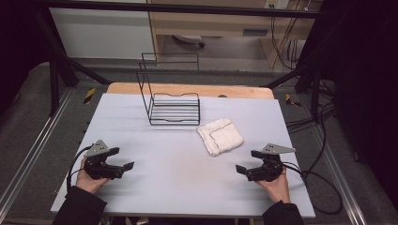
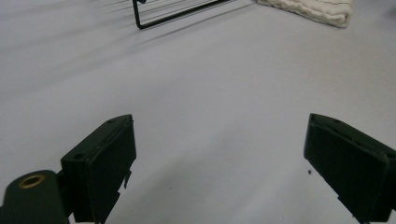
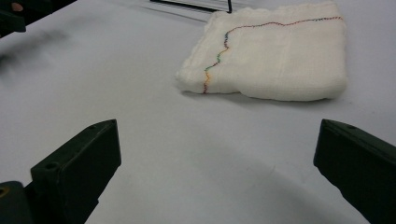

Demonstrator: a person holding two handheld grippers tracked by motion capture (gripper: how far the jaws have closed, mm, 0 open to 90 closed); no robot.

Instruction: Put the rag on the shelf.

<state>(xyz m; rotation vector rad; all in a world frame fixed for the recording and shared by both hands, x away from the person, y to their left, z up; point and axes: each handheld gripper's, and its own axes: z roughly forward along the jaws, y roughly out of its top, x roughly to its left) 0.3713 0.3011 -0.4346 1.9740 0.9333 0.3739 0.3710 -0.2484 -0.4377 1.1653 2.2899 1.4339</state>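
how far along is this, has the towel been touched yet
Nothing looks done: the folded towel lies flat on the table beside the wire rack. Both the left hand-held gripper and right hand-held gripper are open and empty. Grasping and moving the towel remain.

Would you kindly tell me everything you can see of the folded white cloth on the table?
The cloth is white, soft and thick, seemingly quilted or woven cotton, folded into a rough square of several layers. A thin wavy line of many-coloured stitching runs across its top. It lies flat on the grey table, just to the right of the black wire rack and close to its near corner; whether they touch is unclear. Nothing else touches it: the right gripper sits nearer the person, open and apart from it.
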